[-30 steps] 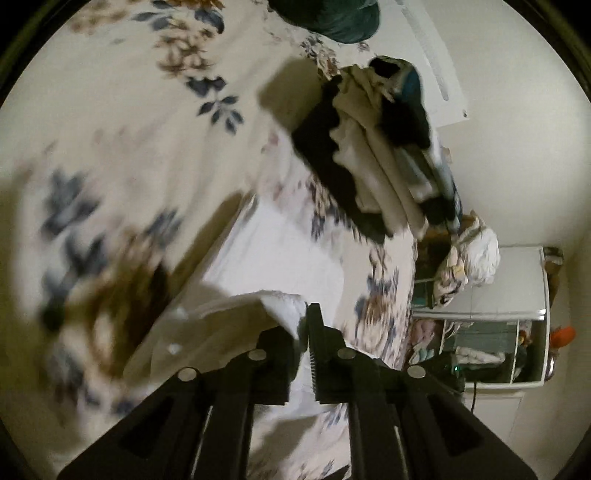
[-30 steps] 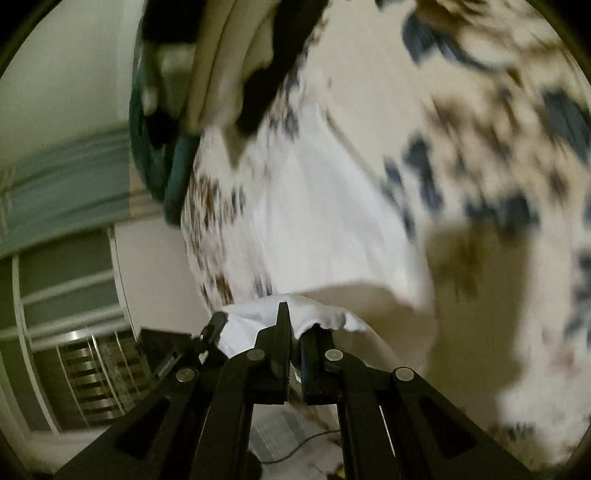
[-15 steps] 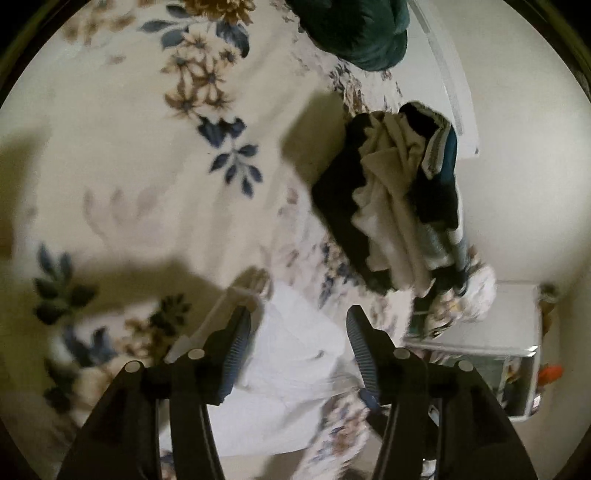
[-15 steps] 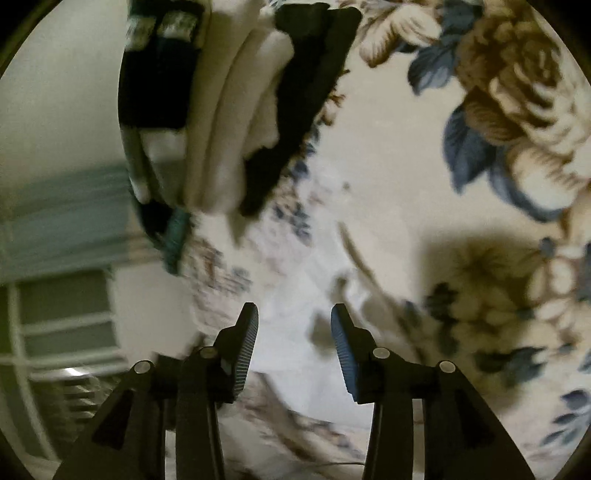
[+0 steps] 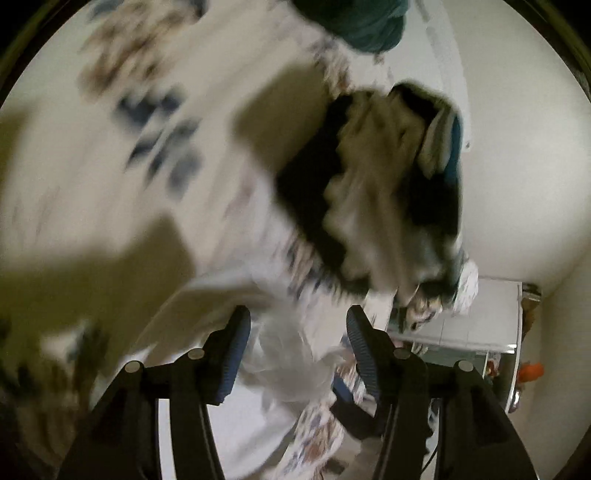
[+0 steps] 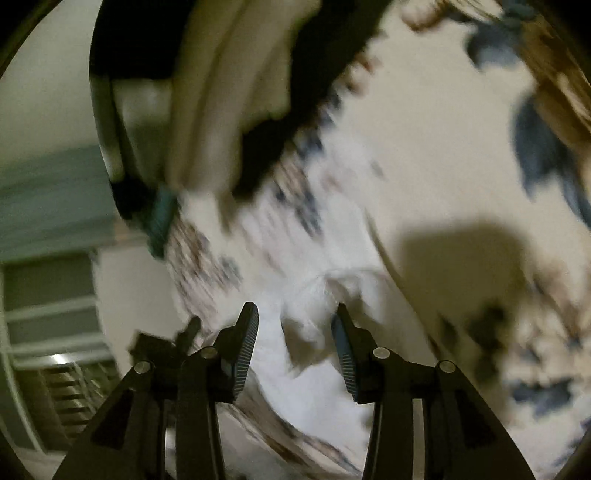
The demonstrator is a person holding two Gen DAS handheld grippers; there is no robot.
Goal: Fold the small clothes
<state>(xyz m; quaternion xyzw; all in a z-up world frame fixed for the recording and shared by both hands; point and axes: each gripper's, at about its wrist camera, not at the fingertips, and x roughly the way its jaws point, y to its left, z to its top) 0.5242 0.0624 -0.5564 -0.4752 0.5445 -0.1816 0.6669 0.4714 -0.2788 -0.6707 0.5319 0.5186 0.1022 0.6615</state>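
A small white garment lies on the floral bedspread near the bed's edge. My left gripper stands open just above it, and the pads do not press the cloth. The right wrist view shows the same white garment rumpled under my right gripper, which is also open, pads clear of the cloth. Both views are blurred by motion. A pile of folded clothes, black, cream and teal, sits further along the bed; the right wrist view has this pile at its top.
A dark teal bundle lies at the far end of the bed. A white shelf unit with an orange object stands beside the bed by the wall. Window blinds show beyond the bed's edge in the right wrist view.
Both grippers were shut on the white garment's edge a second ago and have opened, letting it drop onto the bed. Both have moved on toward the clothes pile, which looks larger.
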